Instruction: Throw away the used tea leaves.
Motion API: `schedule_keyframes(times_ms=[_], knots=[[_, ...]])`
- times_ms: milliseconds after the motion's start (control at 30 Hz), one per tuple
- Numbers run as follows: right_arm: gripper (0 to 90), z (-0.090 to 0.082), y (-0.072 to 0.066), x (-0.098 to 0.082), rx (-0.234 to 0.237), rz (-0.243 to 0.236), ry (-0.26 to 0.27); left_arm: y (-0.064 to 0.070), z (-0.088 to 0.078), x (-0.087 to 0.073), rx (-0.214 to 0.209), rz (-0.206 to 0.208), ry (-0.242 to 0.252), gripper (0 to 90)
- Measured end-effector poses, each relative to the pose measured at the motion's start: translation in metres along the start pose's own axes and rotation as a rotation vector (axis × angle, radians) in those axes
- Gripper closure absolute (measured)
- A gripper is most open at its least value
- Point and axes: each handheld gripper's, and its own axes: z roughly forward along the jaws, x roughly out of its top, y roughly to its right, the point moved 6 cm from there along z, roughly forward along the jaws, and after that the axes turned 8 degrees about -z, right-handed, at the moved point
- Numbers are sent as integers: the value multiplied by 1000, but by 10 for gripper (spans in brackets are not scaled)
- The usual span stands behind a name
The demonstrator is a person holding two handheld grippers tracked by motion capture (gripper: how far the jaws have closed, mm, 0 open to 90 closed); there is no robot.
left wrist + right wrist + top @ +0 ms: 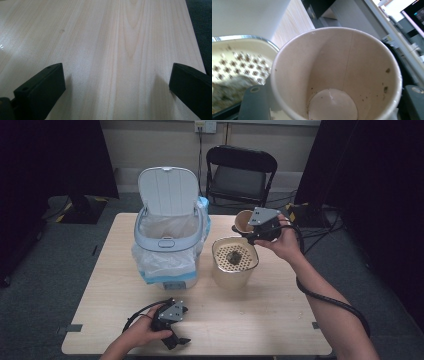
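Observation:
My right gripper (250,230) is held up behind a beige container (234,270) and is shut on a tilted paper cup (243,220). In the right gripper view the paper cup (337,75) sits between the two jaws, mouth toward the camera. It holds no liquid, only dark specks on its wall. The container's perforated strainer top (237,62) carries a wet dark clump (227,87), and the clump (233,256) also shows from above. My left gripper (175,327) rests near the table's front edge. In its own view the left gripper (117,82) stands open over bare wood.
A white pedal bin (167,245) with its lid up and a plastic liner stands left of the container. A black folding chair (240,175) is behind the table (270,315). Cables trail from both grippers. A few crumbs lie at the table's right front.

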Motion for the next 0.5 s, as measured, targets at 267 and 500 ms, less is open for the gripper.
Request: schedule_keyframes(times_ms=[267,500], knots=[[277,4,0,1,71,146,37,0,0,0,-1,3,6,0],[277,6,-1,3,114,242,61,0,0,0,-1,3,3,0]])
